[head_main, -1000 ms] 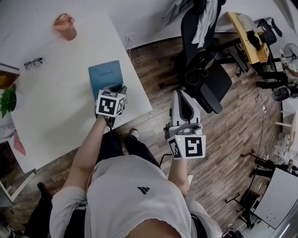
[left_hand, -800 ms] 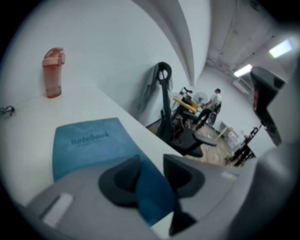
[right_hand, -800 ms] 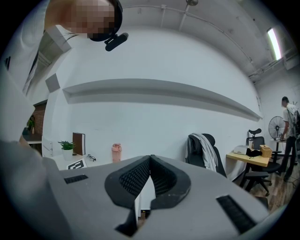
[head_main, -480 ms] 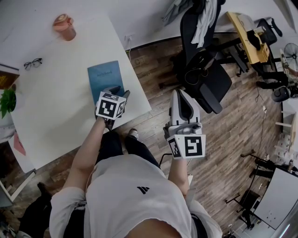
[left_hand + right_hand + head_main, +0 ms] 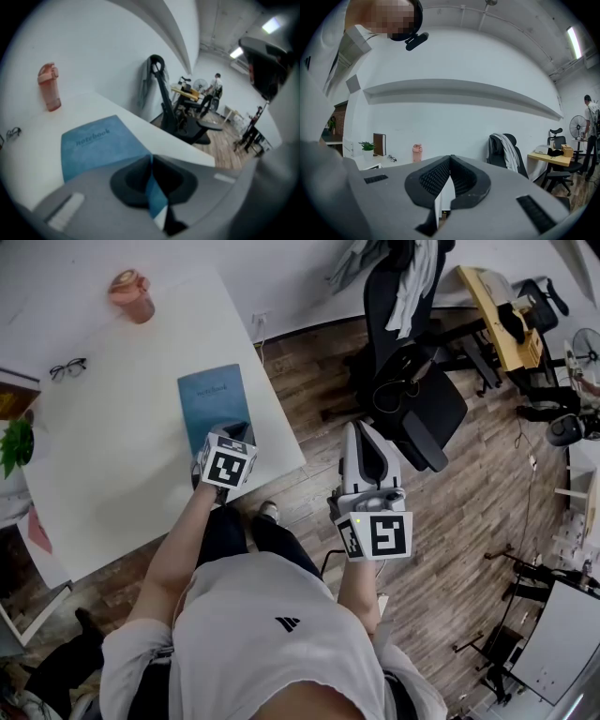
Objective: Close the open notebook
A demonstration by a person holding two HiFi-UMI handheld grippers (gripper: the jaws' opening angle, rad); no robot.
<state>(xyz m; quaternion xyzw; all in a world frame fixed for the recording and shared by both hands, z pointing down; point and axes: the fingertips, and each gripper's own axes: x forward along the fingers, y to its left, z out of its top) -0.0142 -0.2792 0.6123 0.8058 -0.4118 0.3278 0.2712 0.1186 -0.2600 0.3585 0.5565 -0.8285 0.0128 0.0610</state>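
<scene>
Our left gripper's (image 5: 151, 158) jaws have just been closing and meet on nothing, above the near edge of the notebook (image 5: 99, 143). It lies flat, cover up, on the table (image 5: 33, 145), so we judge it closed. Our right gripper (image 5: 450, 159), clenched and empty, hangs off the table, unneeded.

Left gripper (image 5: 233, 431): we tilt it downward, jaws just closed, tips meeting on nothing. Right gripper (image 5: 361, 432): we hold it near level, jaws together.

White T-shirt (image 5: 244, 652) (black logo (image 5: 289, 622)), grey left gripper (image 5: 234, 430), right gripper (image 5: 362, 432)
</scene>
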